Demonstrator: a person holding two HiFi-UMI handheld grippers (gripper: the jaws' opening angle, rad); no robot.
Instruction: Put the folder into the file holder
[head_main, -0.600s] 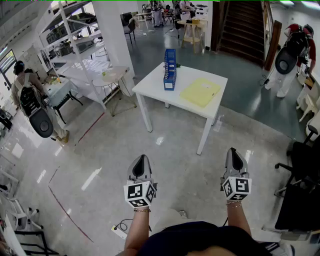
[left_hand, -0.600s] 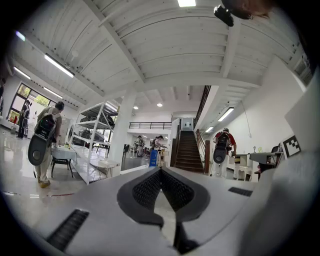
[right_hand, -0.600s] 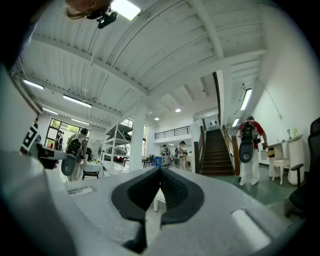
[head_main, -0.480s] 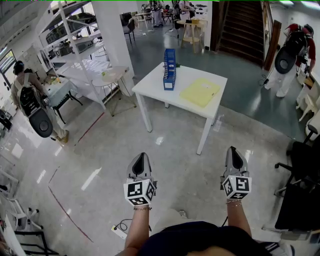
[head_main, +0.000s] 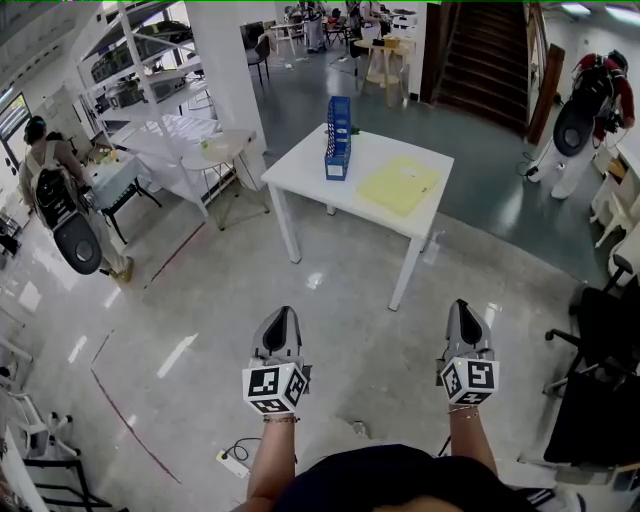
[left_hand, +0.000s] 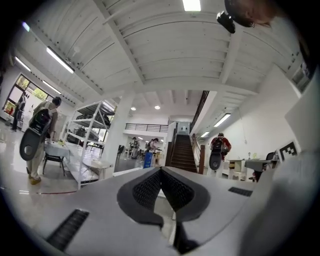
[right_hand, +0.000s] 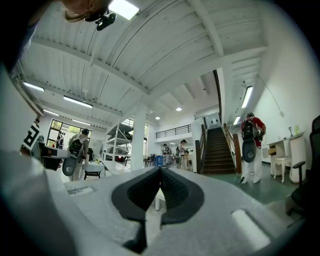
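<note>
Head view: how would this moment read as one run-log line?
left gripper: shut, empty | right gripper: shut, empty | folder: flat on table | file holder: upright, apart from folder | stage: nothing grasped

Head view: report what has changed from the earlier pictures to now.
Nothing was taken hold of or let go. The whole scene slides slightly in frame, so the camera moved a little. The left gripper and right gripper stay shut, empty, side by side over the floor. The yellow folder stays flat on the white table, apart from the blue file holder.
</note>
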